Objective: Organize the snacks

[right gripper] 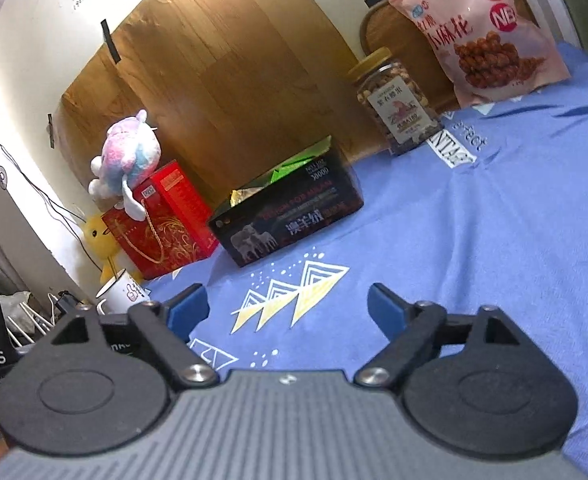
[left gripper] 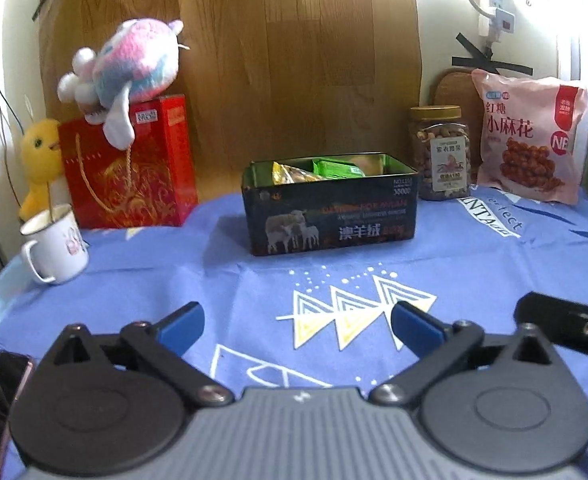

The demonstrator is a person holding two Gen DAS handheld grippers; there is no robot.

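Observation:
A black tin box [left gripper: 330, 208] stands open on the blue tablecloth [left gripper: 253, 280] and holds a green packet [left gripper: 336, 170] and a yellow packet [left gripper: 289, 174]. A jar of nuts [left gripper: 442, 152] and a pink snack bag [left gripper: 528, 136] stand to its right against the wall. My left gripper [left gripper: 298, 326] hovers open over the cloth, well short of the box, with nothing between its blue pads. In the right wrist view the same box [right gripper: 289, 216], jar [right gripper: 396, 100] and pink bag [right gripper: 482, 28] appear tilted. My right gripper [right gripper: 287, 308] is open and empty too.
A red gift box [left gripper: 129, 164] with a pink-blue plush [left gripper: 129, 68] on top stands at the left, beside a yellow plush [left gripper: 39, 160] and a white mug [left gripper: 55, 244]. A phone [left gripper: 1, 404] lies near the left edge. A black part [left gripper: 566, 324] juts in from the right.

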